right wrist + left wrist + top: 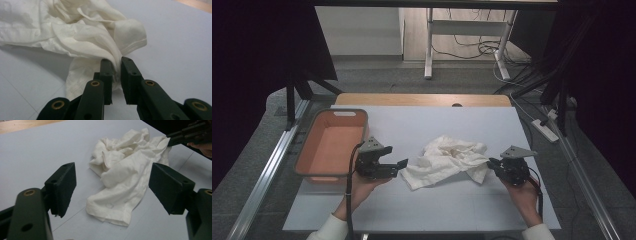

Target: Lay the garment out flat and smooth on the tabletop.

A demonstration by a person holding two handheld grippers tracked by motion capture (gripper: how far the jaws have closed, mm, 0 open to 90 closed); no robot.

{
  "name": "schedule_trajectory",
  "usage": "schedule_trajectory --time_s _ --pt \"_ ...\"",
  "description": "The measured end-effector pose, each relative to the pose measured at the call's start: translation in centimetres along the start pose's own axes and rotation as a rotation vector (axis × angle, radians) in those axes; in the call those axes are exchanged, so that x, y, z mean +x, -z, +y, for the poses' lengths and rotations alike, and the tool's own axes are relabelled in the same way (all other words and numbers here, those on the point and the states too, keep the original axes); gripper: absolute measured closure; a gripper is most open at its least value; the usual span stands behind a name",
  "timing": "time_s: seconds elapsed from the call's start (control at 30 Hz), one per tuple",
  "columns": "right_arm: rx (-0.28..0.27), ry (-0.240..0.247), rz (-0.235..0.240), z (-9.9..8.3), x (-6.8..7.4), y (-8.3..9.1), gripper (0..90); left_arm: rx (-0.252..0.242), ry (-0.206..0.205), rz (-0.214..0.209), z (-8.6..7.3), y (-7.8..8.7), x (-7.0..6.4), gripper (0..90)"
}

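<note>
A crumpled white cloth (447, 160) lies in the middle of the white table sheet. My left gripper (402, 165) stands open just left of the cloth's near corner; in the left gripper view the cloth (125, 175) lies ahead between the two wide-apart jaws, untouched by them. My right gripper (491, 163) is at the cloth's right edge. In the right gripper view its jaws are shut on a fold of the cloth (82, 35), pinched at the gripper (116, 65). The right gripper (172, 138) also shows far off in the left gripper view, at the cloth's far edge.
An orange tub (312, 167) with a grey rim stands at the table's left side, close to my left hand. The wooden table edge (422, 99) runs along the back. A desk frame and cables sit on the floor beyond.
</note>
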State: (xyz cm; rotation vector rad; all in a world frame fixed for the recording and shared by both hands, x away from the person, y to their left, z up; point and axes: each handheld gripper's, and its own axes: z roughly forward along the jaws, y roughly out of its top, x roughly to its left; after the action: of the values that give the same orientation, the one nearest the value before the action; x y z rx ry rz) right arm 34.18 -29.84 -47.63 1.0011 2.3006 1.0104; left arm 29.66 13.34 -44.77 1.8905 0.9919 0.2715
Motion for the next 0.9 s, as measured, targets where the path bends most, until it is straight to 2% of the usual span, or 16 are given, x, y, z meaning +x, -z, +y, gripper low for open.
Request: schedule_trajectory --time_s 0.07,0.1,0.13,0.17,0.2,0.27,0.4,0.57,0.7,0.73,0.9 --pt "0.001 -0.005 0.009 -0.1 0.0 -0.1 75.1 -0.001 0.0 0.0 0.0 0.0 -0.1 23.0" --pt "-0.005 -0.003 0.009 0.0 0.0 0.0 68.4 -0.001 0.0 -0.001 0.0 0.0 -0.1 22.9" --pt "-0.005 -0.003 0.009 0.0 0.0 0.0 68.4 -0.001 0.0 -0.001 0.0 0.0 -0.1 23.0" --pt "-0.038 -0.007 0.021 0.3 0.2 0.2 54.3 -0.001 -0.001 -0.001 0.0 0.0 -0.1 22.9" --pt "-0.057 -0.018 0.032 0.5 0.2 0.5 48.8 -0.002 0.001 0.0 0.0 0.0 -0.1 22.9" --pt "-0.091 -0.032 0.055 1.0 0.4 0.9 44.5 -0.002 0.001 -0.001 0.0 0.0 0.0 22.9" --pt "-0.117 -0.017 0.067 1.9 1.1 1.4 40.5 -0.002 -0.001 -0.002 0.0 0.0 0.0 22.8" --pt "-0.117 -0.013 0.068 2.4 1.4 0.8 38.7 0.003 -0.002 -0.003 0.0 -0.2 -0.1 22.8" --pt "-0.112 -0.006 0.075 3.5 1.3 -0.1 37.5 0.005 -0.002 -0.004 0.0 -0.3 -0.1 22.8" --pt "-0.116 -0.003 0.078 4.4 1.4 -0.8 37.3 0.008 -0.003 -0.003 0.1 -0.3 -0.1 22.7" --pt "-0.092 -0.012 0.093 5.7 1.4 -3.0 35.6 0.004 0.0 -0.003 0.0 -0.3 0.1 22.5"
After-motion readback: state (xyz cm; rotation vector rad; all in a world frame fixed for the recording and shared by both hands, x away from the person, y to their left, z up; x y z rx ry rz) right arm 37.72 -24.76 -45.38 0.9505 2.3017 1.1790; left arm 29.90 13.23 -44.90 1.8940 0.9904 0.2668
